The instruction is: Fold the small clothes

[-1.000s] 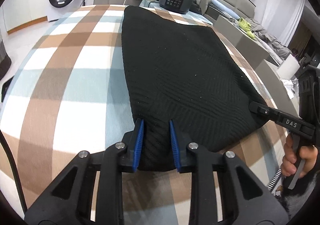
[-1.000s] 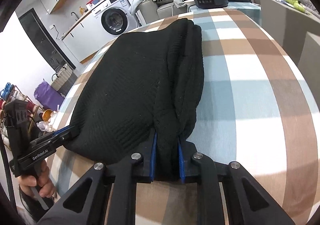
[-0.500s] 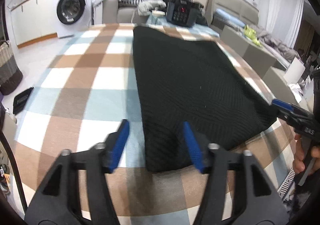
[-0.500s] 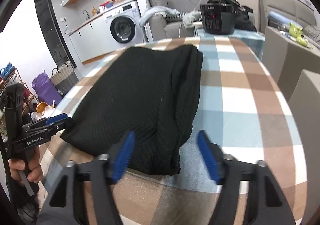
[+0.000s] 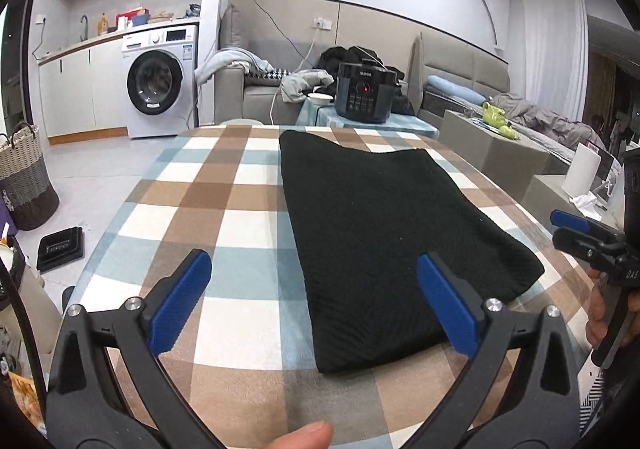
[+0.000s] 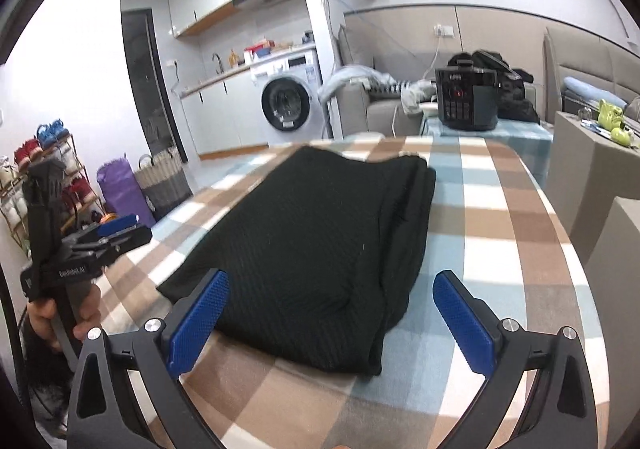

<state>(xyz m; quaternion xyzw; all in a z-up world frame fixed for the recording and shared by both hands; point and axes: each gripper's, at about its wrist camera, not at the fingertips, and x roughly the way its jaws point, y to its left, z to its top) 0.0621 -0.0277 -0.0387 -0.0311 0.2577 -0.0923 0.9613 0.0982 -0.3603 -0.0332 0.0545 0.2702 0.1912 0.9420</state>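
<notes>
Black knit garment [image 5: 384,233], folded into a long rectangle, lies flat on a table covered by a brown, blue and white checked cloth [image 5: 224,201]. The left gripper [image 5: 316,301] hangs just above its near end, jaws spreading wide, blue pads clear of the fabric; the garment's left edge runs ahead between them. The right gripper [image 6: 332,313] does likewise, jaws opening, the garment's thick folded edge between them, untouched.
</notes>
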